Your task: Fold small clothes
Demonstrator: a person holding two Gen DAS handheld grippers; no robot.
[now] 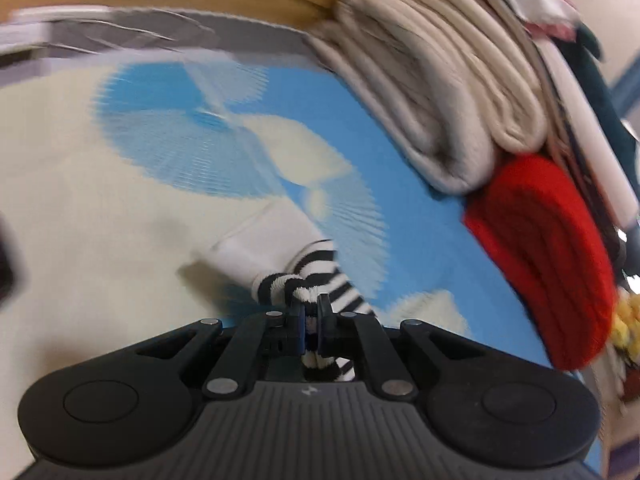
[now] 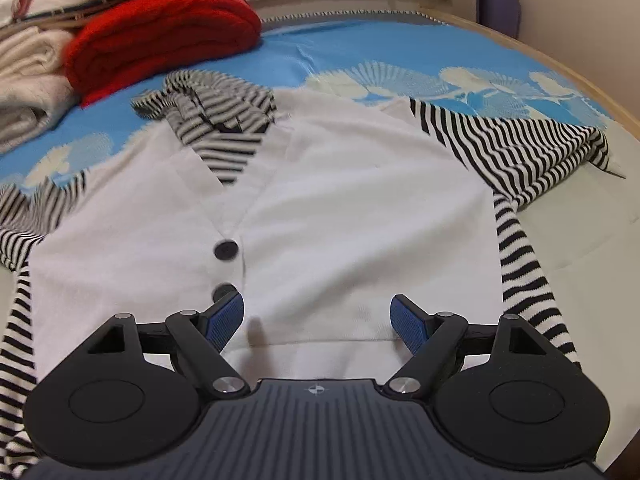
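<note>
Your left gripper (image 1: 311, 312) is pinching the black-and-white striped sleeve cuff (image 1: 316, 276). The white knit button-front cardigan (image 2: 320, 200) lies flat on the blue-and-cream patterned bedspread (image 2: 400, 52), its long axis running away from you. Your right gripper (image 2: 319, 320) is spread wide over the hem, nearer the body.

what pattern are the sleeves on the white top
Black and white stripes; the sleeves flank the plain white top, clearest in the right wrist view.
</note>
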